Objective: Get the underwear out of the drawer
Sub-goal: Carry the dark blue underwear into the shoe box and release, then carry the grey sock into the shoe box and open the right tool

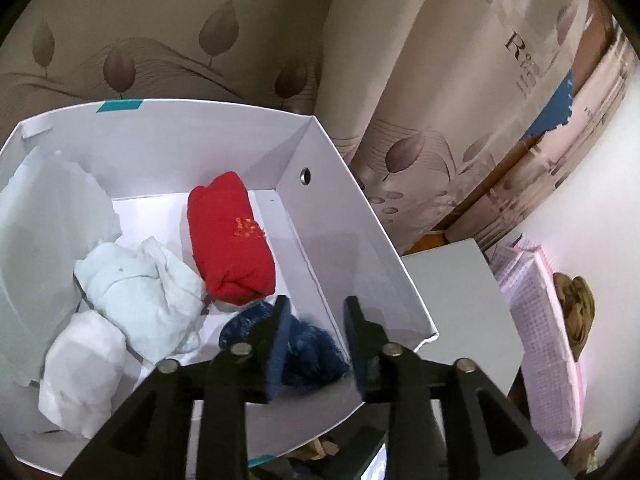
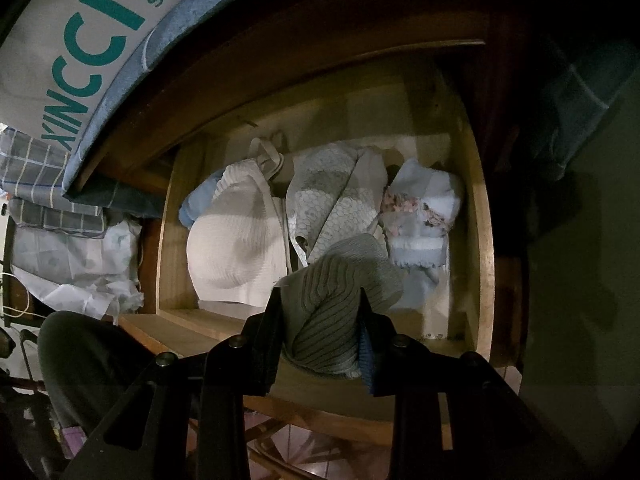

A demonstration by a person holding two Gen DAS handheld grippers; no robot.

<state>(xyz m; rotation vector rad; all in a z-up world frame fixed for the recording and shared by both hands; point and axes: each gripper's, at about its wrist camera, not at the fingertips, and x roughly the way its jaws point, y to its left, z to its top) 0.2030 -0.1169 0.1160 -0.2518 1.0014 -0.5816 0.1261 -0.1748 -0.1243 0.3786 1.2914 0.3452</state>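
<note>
Left gripper (image 1: 316,312) is hanging over the white cardboard box (image 1: 340,216), down at the corner nearest the camera. Its jaws are spread apart, and a crumpled dark blue lacy piece of underwear (image 1: 308,348) lies on the box floor right under and between them; the pads don't look like they're pressing it, it just sits there loose. Further into the box from that blue piece there's a folded red fabric bundle with a small orange print (image 1: 232,240), and beside the red one a pale blue crumpled garment (image 1: 140,288), with a white folded piece (image 1: 80,364) just beside that, all against crumpled white tissue paper (image 1: 48,208) on the far side wall.

Right gripper (image 2: 320,300) is over the open wooden drawer (image 2: 484,240), at its front edge, pinching a grey ribbed knit garment (image 2: 340,300) between both fingers. The fabric bulges up between the pads, so it's a firm grip. Behind it in the drawer: a cream ribbed bra (image 2: 232,248), a grey-and-white scale-patterned garment (image 2: 332,200), and a light blue folded piece with floral trim (image 2: 424,216) toward the other side wall.
</note>
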